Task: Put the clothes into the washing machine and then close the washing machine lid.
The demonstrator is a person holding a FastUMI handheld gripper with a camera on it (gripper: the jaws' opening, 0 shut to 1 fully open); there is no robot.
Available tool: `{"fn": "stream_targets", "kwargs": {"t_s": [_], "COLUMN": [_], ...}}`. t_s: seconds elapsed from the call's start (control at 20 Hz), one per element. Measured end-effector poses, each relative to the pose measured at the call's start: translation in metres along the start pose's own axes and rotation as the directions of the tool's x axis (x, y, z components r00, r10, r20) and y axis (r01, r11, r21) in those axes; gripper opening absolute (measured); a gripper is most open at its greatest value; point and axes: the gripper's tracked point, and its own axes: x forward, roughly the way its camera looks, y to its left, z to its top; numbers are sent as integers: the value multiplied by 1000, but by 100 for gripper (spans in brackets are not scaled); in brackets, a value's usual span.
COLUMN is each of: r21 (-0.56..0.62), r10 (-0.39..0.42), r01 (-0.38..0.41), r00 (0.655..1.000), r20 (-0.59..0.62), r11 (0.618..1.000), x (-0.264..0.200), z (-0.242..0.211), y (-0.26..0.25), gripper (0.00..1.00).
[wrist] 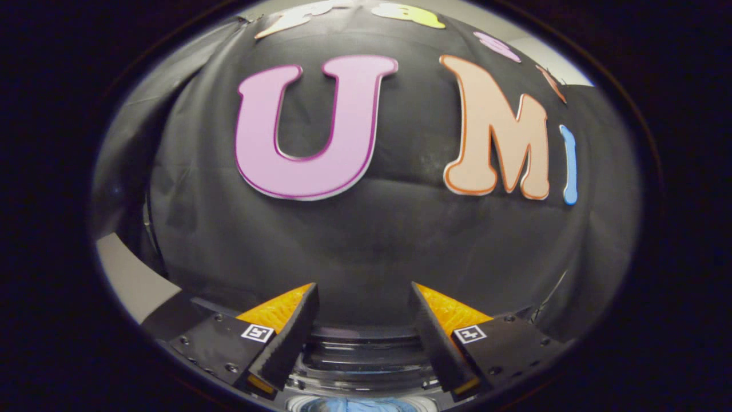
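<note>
Below the spread, empty gripper (363,300): washing machine (363,357) with transparent lid; blue clothes (357,405) lie just under the fingers, apparently already inside. Gripper poised above, likely for closing.

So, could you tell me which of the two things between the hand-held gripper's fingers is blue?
The crumpled blue cloth, lowest between the open hand-held gripper fingers; the ribbed clear part just beyond it is colourless.
</note>
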Motion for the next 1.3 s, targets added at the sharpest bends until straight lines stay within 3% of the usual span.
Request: {"fn": "stream_targets", "kwargs": {"t_s": [0.1, 0.2, 0.45, 0.65, 1.0, 1.3], "r21": [74, 59, 48, 53, 101, 67], "r10": [-15, 4, 29, 68, 48, 7], "r01": [13, -7, -29, -66, -59, -21], "r00": [1000, 999, 999, 997, 993, 977], "r20": [25, 44, 16, -31, 105, 212], "r11": [997, 998, 998, 996, 993, 997], "x": [-4, -19, -85, -148, -245, -311], "z": [2, 1, -19, -61, -78, -104], "y": [-5, -4, -8, -13, -84, -155], "gripper": [98, 98, 98, 98, 98, 98]}}
